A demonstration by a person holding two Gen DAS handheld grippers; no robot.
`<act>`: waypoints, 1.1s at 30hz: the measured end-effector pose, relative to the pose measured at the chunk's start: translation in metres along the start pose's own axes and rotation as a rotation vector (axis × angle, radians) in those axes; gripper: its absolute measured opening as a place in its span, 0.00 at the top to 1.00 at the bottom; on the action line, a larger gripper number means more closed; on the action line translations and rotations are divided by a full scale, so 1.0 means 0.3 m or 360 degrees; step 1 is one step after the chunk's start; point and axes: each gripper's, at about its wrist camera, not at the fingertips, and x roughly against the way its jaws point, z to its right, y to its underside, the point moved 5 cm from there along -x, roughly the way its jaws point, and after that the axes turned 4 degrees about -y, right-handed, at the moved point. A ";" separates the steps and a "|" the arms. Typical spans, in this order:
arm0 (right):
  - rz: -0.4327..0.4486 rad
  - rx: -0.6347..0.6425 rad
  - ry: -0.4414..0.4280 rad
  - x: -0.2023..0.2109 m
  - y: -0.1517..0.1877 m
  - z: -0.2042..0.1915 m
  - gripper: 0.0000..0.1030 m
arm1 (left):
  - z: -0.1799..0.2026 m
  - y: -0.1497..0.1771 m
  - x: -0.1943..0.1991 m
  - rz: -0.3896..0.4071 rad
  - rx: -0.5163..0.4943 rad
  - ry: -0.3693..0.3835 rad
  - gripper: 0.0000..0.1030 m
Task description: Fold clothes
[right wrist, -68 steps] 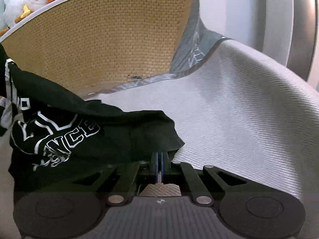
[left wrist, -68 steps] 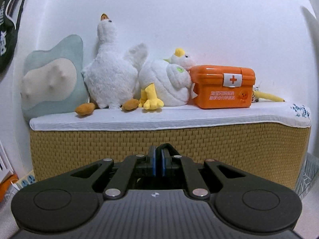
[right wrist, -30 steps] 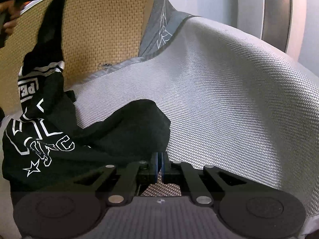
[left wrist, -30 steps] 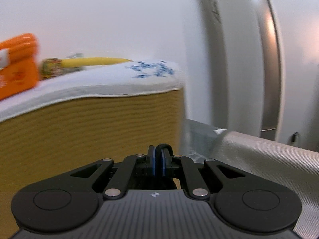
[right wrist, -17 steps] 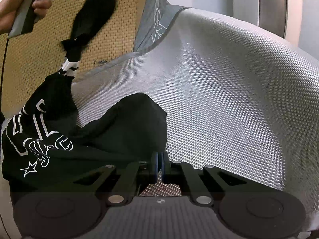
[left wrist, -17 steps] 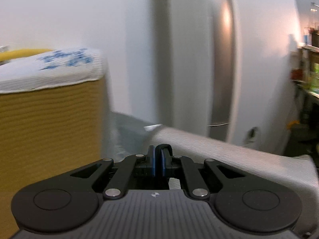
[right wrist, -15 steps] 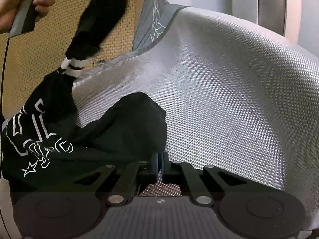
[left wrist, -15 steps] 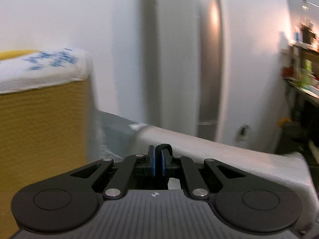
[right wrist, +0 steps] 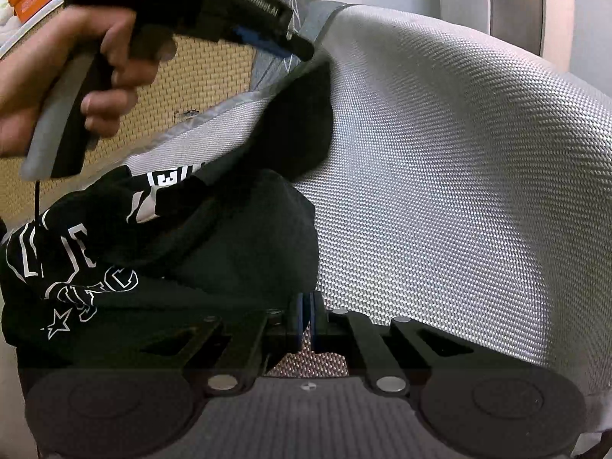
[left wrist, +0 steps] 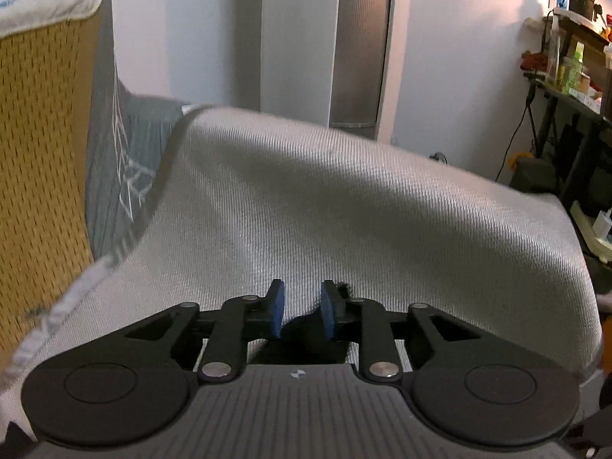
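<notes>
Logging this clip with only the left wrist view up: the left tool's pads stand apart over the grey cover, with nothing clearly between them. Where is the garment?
Observer: The black shirt lies bunched on the grey cover, with white lettering on its left part.
Operator: Is the other tool holding it?
Observer: Yes, the right tool is shut on the shirt's near edge.
Operator: What is under my tool's tip?
Observer: A loose end of the shirt rests on the cover just below the left tool. In the right wrist view it does not look pinched.
</notes>
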 end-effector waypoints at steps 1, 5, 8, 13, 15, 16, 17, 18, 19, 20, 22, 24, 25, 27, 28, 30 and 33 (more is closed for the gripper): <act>-0.0010 -0.0003 0.0006 -0.001 -0.001 0.001 0.96 | -0.003 0.012 0.001 -0.0019 -0.0005 -0.0003 0.68; -0.0014 0.0006 0.0018 0.010 -0.003 -0.002 0.95 | -0.072 0.029 0.054 -0.0004 0.0010 -0.0018 0.66; -0.0004 0.0024 0.0051 0.028 -0.014 -0.003 0.95 | -0.124 0.042 0.094 0.0008 0.0022 -0.0030 0.62; 0.0030 0.0011 0.0089 0.078 -0.050 0.023 0.95 | -0.354 0.152 0.225 0.0029 0.0030 -0.0226 0.60; 0.0044 0.0014 0.0097 0.092 -0.053 0.029 0.95 | -0.463 0.234 0.280 -0.0016 0.0071 -0.0303 0.60; 0.0046 0.0018 0.0102 0.096 -0.053 0.031 0.95 | -0.514 0.276 0.308 -0.0041 0.0101 -0.0335 0.60; 0.0047 0.0017 0.0099 0.096 -0.053 0.031 0.95 | -0.565 0.318 0.335 -0.0067 0.0131 -0.0367 0.60; 0.0045 0.0013 0.0093 0.094 -0.052 0.029 0.95 | -0.616 0.360 0.363 -0.0092 0.0162 -0.0399 0.60; 0.0044 0.0010 0.0086 0.092 -0.052 0.027 0.95 | -0.666 0.402 0.391 -0.0118 0.0192 -0.0431 0.60; 0.0043 0.0012 0.0080 0.092 -0.053 0.023 0.95 | -0.706 0.445 0.416 -0.0152 0.0204 -0.0470 0.59; 0.0040 0.0030 0.0072 0.089 -0.057 0.009 0.95 | -0.786 0.531 0.465 -0.0222 0.0226 -0.0549 0.57; 0.0036 0.0062 0.0070 0.081 -0.062 -0.014 0.95 | -0.866 0.620 0.508 -0.0293 0.0274 -0.0669 0.55; 0.0034 0.0080 0.0067 0.076 -0.064 -0.026 0.94 | -0.903 0.665 0.529 -0.0328 0.0313 -0.0721 0.55; 0.0027 0.0110 0.0056 0.065 -0.066 -0.054 0.93 | -0.980 0.748 0.563 -0.0385 0.0444 -0.0798 0.55; 0.0020 0.0122 0.0046 0.058 -0.066 -0.069 0.93 | -1.007 0.780 0.584 -0.0391 0.0487 -0.0828 0.55; 0.0005 0.0150 0.0027 0.045 -0.069 -0.099 0.93 | -1.058 0.844 0.627 -0.0403 0.0572 -0.0888 0.55; 0.0000 0.0206 0.0034 0.032 -0.074 -0.138 0.92 | -1.098 0.872 0.630 -0.0414 0.0580 -0.0900 0.46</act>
